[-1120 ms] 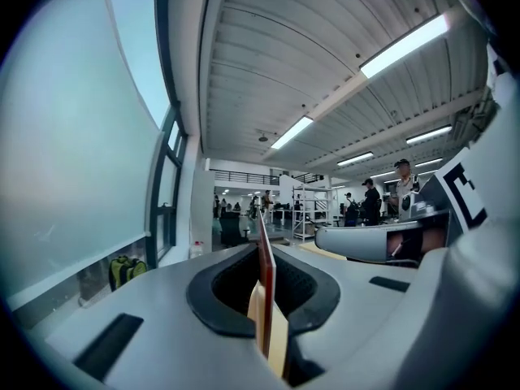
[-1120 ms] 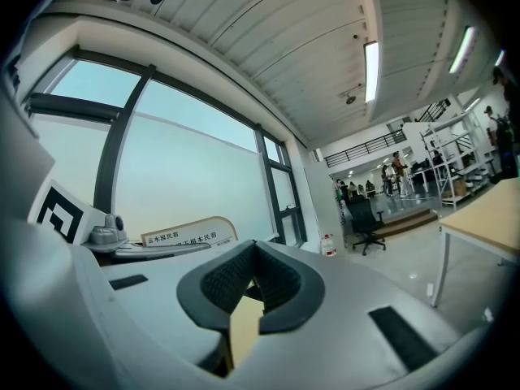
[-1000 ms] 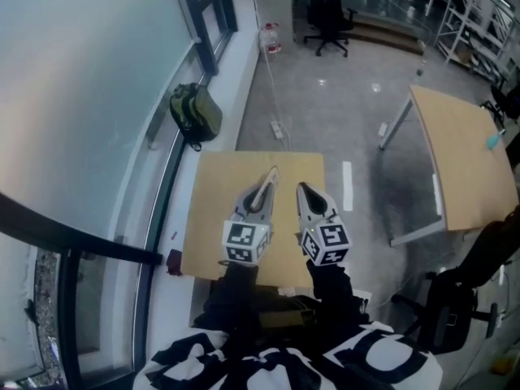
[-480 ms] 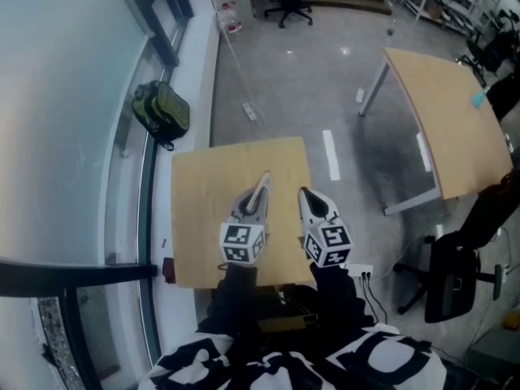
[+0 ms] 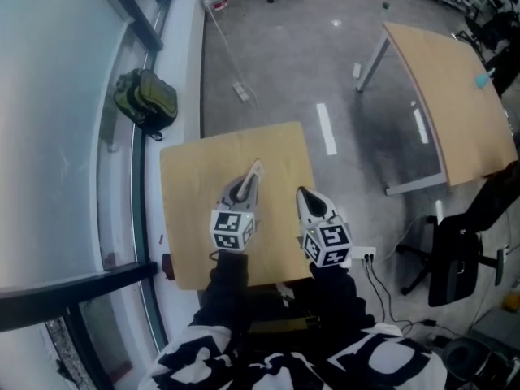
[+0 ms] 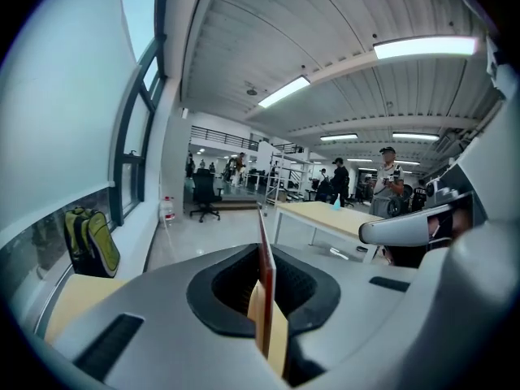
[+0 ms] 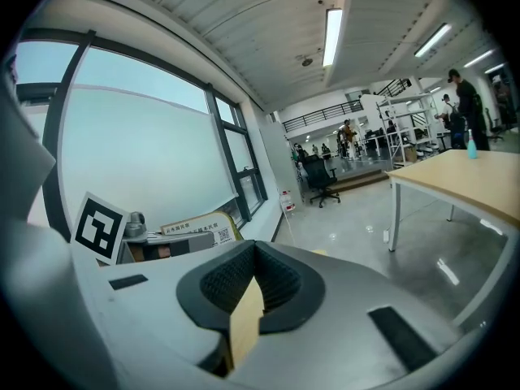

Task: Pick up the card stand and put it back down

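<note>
Both grippers hover over a small wooden table (image 5: 185, 218) in the head view. My left gripper (image 5: 249, 175) is shut on the card stand (image 5: 254, 167), a thin pale card that sticks out past the fingertips. In the left gripper view the card stand (image 6: 264, 258) stands edge-on between the closed jaws of the left gripper (image 6: 266, 319), showing a reddish edge. From the right gripper view its printed face (image 7: 195, 227) shows at the left, with a small code square. My right gripper (image 5: 302, 193) is beside it, shut, with nothing held (image 7: 244, 319).
A green backpack (image 5: 145, 102) lies on the floor by the window wall. A larger wooden table (image 5: 455, 96) stands to the right, with an office chair (image 5: 451, 258) near it. A power strip (image 5: 363, 256) with cables lies by the small table's near right corner. People stand far off.
The head view has swung, so the table sits lower left in the picture. My left gripper, with the card stand, has drifted a little left, away from the right gripper.
</note>
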{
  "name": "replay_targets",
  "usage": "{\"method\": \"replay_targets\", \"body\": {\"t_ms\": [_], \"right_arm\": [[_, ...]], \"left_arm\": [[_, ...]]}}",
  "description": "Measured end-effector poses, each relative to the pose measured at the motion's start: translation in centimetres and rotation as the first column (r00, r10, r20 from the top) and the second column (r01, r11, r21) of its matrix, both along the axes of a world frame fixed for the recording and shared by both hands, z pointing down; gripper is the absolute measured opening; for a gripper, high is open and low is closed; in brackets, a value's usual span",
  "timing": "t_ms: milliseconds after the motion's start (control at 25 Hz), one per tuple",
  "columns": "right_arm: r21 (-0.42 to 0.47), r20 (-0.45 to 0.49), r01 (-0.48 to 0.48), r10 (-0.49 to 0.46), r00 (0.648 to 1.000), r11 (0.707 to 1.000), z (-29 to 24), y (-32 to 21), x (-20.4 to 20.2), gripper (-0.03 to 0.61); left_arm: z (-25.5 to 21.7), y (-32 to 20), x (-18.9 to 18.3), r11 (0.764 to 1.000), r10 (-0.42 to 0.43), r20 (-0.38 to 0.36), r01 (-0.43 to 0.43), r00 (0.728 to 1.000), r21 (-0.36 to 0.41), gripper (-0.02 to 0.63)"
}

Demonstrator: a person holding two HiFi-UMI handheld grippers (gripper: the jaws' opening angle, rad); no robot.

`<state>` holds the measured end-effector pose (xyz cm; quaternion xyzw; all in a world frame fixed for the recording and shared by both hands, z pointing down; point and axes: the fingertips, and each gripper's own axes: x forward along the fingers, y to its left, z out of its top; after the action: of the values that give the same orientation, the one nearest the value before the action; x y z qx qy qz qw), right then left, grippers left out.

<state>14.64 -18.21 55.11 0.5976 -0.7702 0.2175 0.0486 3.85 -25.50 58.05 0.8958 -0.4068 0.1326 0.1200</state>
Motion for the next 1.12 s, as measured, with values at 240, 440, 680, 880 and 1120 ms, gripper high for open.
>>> {"method": "replay_targets", "body": {"t_ms": [240,440,680,880,1120], "right_arm": [[-0.056,-0.005,-0.033,0.033,0.999,0.998,2.9,-1.7,1.1,0.021],[-0.102,-0.014,-0.042,0.041,0.999,0.994,5.3,-3.1,1.8,0.021],[-0.143,-0.027,-0.037,0.034,0.999,0.989,7.8,-4.8,2.2,0.021],[-0.163,-0.042,-0.025,0.019,0.999,0.986,9.6,-5.6,2.7,0.021],[-0.196,-0.057,-0.032,0.022,0.998,0.98,11.3,-4.8,3.5,0.021]], "left_arm": [[2.9,-3.0,1.5,0.986,0.164,0.06,-0.165,0.985,-0.001,0.025],[6.2,-3.9,3.7,0.94,0.34,0.063,-0.337,0.938,-0.051,0.025],[10.1,-3.7,5.5,0.834,0.542,-0.022,-0.541,0.84,-0.11,0.025],[12.3,-3.8,6.5,0.741,0.657,-0.087,-0.663,0.749,-0.105,0.025],[13.9,-3.0,7.4,0.637,0.75,-0.148,-0.764,0.644,-0.101,0.025]]}}
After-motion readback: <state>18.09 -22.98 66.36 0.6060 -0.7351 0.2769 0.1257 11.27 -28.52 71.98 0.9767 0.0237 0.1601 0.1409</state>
